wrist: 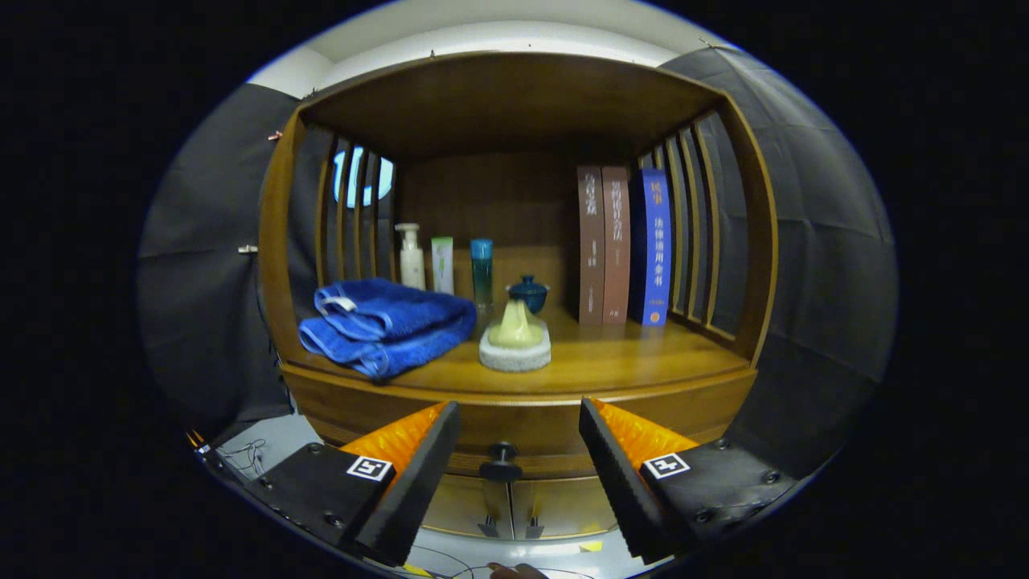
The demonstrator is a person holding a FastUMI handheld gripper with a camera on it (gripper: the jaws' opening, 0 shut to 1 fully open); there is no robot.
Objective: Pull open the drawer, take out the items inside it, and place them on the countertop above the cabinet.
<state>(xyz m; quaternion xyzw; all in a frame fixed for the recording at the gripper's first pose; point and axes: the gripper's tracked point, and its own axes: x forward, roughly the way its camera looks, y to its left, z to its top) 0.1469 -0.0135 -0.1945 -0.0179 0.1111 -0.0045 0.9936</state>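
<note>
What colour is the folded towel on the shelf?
Blue. The folded towel shows best in the gripper view, beyond the open gripper.

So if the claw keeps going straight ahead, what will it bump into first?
Most likely the dark drawer knob, which sits between the open claw's fingers, on the closed drawer front. How far off it is, I can't tell for sure.

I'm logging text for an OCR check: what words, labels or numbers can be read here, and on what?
Two brown books: spine characters, too blurred to quote.
Blue book: spine characters, too blurred to quote.
Three toiletry containers: labels too small to read.
Gripper, open with the drawer knob between its fingers: square coded markers, no words.
</note>
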